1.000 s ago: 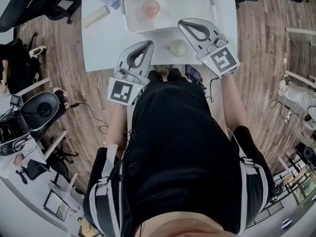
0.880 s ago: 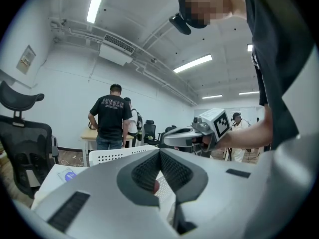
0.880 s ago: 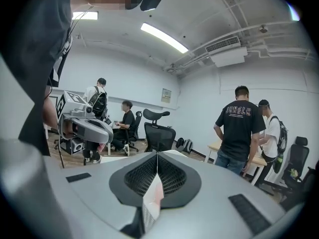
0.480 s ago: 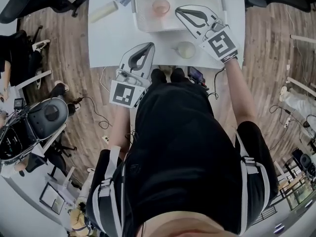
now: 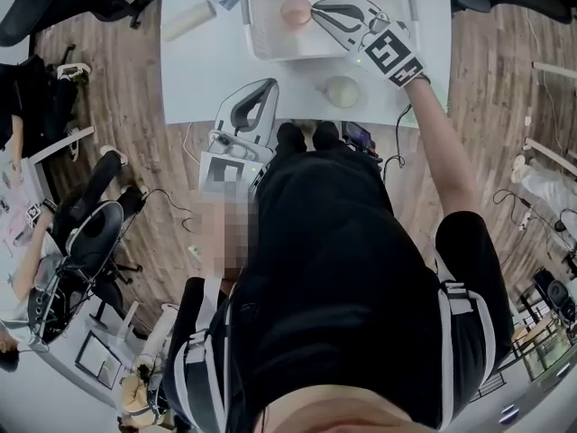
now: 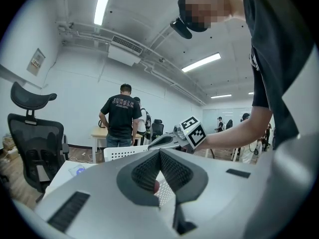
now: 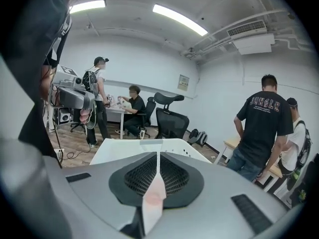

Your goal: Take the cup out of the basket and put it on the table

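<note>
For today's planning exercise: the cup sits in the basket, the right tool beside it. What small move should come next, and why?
Probably open the right tool: its jaws look closed, tips just beside the pink cup in the basket, so it cannot grip the rim yet.

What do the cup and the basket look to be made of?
The cup is probably plastic: pale pink, smooth and seemingly translucent, paler toward its middle. The basket is probably rigid white plastic with a matte look; its walls are perforated with rows of small holes.
</note>
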### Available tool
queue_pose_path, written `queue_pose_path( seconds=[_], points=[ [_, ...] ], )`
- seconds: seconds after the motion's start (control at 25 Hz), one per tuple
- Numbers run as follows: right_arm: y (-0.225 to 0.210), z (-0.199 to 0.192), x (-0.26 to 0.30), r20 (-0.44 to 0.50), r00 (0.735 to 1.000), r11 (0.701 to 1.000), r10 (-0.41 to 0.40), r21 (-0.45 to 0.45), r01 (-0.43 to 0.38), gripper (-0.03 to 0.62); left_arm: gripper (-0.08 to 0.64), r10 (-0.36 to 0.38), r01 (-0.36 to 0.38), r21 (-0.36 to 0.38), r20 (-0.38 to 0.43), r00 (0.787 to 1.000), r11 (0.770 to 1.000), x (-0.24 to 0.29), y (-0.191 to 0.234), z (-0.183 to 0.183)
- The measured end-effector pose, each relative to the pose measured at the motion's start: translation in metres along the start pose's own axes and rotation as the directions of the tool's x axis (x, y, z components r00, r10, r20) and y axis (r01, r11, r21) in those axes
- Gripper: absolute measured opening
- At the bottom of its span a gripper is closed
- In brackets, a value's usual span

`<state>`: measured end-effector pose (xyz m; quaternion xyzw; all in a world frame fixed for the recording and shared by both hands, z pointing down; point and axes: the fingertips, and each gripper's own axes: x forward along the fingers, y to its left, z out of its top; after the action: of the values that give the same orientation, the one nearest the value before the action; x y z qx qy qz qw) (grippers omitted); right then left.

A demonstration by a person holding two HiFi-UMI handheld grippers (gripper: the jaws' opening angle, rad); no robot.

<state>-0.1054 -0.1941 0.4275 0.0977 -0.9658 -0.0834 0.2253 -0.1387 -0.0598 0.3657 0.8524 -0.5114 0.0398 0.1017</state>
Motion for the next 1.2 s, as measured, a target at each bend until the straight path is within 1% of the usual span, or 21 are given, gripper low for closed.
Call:
queue_pose_path(
  seconds=[0.08,0.24,0.48,0.56,0.68,0.8,1.0,1.2],
  points=[
    [-0.002,-0.01,0.008,-0.031,0.999,0.999,0.033,-0.012,-0.034,0.02,0.017,-0.005,0.005,0.0,0.011,1.0,1.0,0.002,0.0,0.0],
    [-0.003,-0.031,0.024,-0.094,0.99,0.994,0.101,-0.036,-0.105,0.021,0.017,0.002,-0.002,0.0,0.001,1.0,1.0,0.005,0.002,-0.002],
    [-0.004,-0.051,0.042,-0.151,0.974,0.981,0.169,-0.066,-0.18,0.021,0.017,0.016,-0.016,-0.001,-0.005,1.0,1.0,0.007,0.007,-0.003],
    [-0.004,-0.061,0.046,-0.18,0.965,0.975,0.192,-0.074,-0.208,0.024,0.017,0.021,-0.021,-0.004,-0.008,1.0,1.0,0.009,0.008,-0.003],
    [-0.002,-0.076,0.053,-0.231,0.947,0.965,0.225,-0.085,-0.25,0.075,0.017,0.028,-0.029,-0.008,-0.017,0.999,1.0,0.011,0.01,-0.005],
    [0.001,-0.088,0.06,-0.272,0.93,0.955,0.248,-0.096,-0.282,0.086,0.018,0.036,-0.036,-0.005,-0.013,0.999,0.999,0.012,0.013,-0.003],
    [0.013,-0.105,0.07,-0.303,0.904,0.935,0.301,-0.095,-0.343,0.11,0.018,0.043,-0.043,-0.011,-0.024,0.999,0.999,0.013,0.018,-0.006],
    [0.02,-0.115,0.073,-0.335,0.885,0.921,0.324,-0.103,-0.377,0.117,0.018,0.042,-0.043,-0.003,-0.025,0.999,0.999,0.015,0.017,-0.005]
  ],
)
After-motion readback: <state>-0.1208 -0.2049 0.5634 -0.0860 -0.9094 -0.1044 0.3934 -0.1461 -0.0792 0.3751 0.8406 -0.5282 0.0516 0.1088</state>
